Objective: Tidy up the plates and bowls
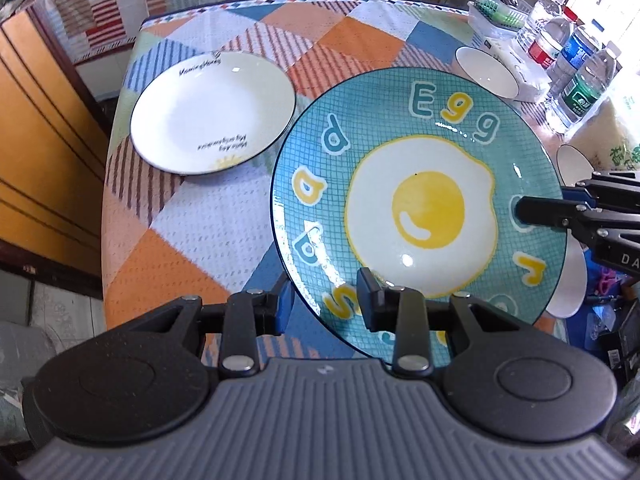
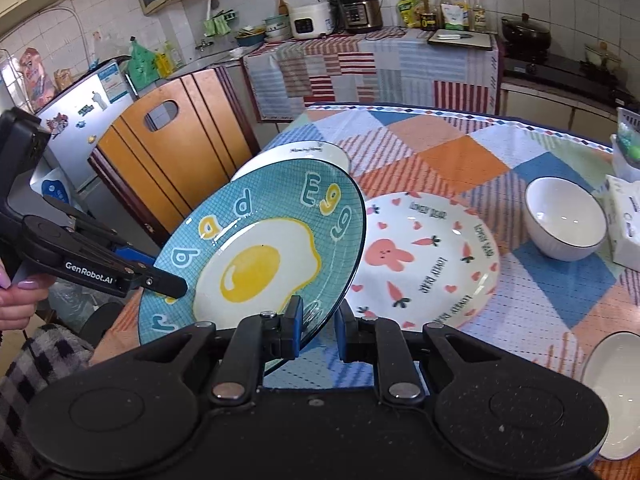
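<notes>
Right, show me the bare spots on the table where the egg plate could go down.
One bare patch of tablecloth lies at the near-left corner, below the white lettered plate and left of the egg plate. Another lies at the far middle, beyond the bunny plate and left of the white bowl. The right edge is crowded with bottles and bowls.

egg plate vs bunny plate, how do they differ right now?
The egg plate is teal with a fried-egg print; the bunny plate is white with pink bunny, carrots and hearts. The egg plate is tilted off the table, held at its rim by the left tongs and right tongs; the bunny plate lies flat, ungripped. Both are round.
</notes>
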Motion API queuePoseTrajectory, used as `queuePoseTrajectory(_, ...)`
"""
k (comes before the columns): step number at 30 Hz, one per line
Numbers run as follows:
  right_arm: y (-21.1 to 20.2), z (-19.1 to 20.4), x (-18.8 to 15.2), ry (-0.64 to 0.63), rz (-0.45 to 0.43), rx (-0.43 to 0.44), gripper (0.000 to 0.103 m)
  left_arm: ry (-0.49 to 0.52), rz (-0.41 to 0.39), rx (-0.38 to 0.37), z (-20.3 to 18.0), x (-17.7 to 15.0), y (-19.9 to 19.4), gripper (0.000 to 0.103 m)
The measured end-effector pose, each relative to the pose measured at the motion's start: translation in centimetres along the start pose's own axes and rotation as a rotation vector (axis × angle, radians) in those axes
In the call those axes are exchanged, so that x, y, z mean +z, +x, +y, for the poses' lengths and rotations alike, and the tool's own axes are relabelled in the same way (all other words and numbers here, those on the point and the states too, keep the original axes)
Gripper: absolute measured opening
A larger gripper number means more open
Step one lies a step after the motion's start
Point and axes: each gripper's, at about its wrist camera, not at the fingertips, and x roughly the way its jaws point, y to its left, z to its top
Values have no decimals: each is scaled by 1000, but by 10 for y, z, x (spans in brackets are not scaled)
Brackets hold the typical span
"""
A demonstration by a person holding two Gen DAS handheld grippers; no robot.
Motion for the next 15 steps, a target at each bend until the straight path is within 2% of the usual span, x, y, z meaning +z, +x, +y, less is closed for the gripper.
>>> queuePoseTrajectory(7,6,-31,0,56,14,-29,21,15,6,-9,-20,23,26,32)
queuePoseTrajectory(15,27,-60,2,88,50,-68,21,12,32,-58,-21,39,71,32)
